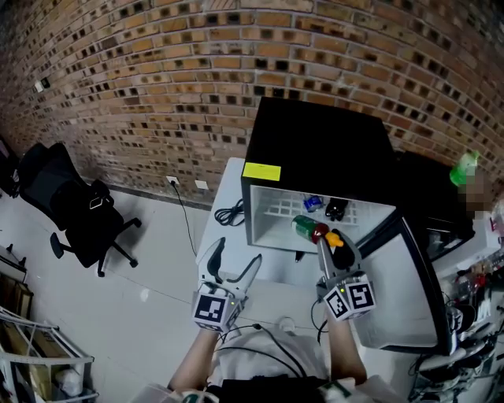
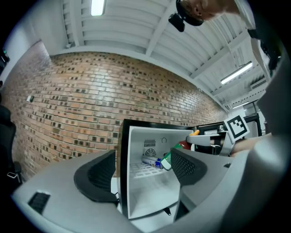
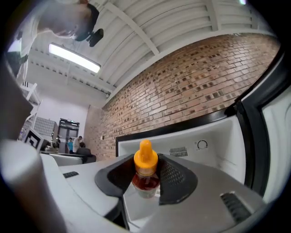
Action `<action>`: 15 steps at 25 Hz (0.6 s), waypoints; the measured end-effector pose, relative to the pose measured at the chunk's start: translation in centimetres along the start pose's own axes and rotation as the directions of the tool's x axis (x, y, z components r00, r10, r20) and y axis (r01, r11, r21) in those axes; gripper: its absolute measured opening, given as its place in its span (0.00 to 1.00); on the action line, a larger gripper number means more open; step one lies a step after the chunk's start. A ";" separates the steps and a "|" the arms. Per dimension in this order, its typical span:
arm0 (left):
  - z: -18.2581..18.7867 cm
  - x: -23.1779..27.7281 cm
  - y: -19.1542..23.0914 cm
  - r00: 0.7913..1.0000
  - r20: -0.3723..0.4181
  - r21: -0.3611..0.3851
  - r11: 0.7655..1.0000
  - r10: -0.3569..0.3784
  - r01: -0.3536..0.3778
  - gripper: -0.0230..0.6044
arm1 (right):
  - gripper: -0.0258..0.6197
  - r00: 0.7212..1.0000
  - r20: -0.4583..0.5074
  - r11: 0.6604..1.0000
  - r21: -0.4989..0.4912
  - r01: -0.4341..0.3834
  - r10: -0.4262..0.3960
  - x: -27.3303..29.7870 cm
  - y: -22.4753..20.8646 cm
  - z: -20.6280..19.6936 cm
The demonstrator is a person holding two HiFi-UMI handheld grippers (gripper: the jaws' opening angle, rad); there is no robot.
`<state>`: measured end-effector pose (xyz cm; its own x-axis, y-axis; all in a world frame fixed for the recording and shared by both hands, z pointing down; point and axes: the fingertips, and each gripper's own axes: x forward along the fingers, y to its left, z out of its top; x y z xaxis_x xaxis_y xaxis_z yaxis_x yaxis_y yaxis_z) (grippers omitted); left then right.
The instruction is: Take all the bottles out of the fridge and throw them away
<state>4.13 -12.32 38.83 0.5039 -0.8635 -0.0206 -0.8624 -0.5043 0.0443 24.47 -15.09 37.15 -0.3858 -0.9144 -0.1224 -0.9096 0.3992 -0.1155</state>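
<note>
— What's the room like from your end?
— I see a brick wall (image 1: 157, 71) across the back, with a socket (image 1: 172, 180) low on it. The floor (image 1: 134, 275) is pale grey and shiny.
— Any furniture?
— A black office chair (image 1: 79, 216) stands on the left near the wall, and a white table (image 1: 236, 260) is in front of me. Overhead, a white beamed ceiling (image 2: 150, 41) has a strip light (image 2: 97, 7) lit.

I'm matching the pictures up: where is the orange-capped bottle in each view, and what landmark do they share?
Head view: bottle right of centre, at the fridge opening, in the right gripper.
Left gripper view: bottle right of centre; the orange cap shows.
Right gripper view: bottle at centre, clamped between the jaws.
Shared landmark: the open fridge's white inside.
</note>
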 end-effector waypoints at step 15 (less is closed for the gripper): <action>-3.5 -5.8 5.6 0.976 -0.049 -0.092 0.972 0.212 -0.216 0.62 | 0.28 0.915 -0.206 0.933 0.170 -0.316 0.347 -0.3 11.4 -6.1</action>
<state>-3.47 -10.09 42.69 0.3110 -0.9496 0.0385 -0.9427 -0.3031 0.1395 13.27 -10.65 41.89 -0.7008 -0.7115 0.0513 -0.7007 0.6730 -0.2370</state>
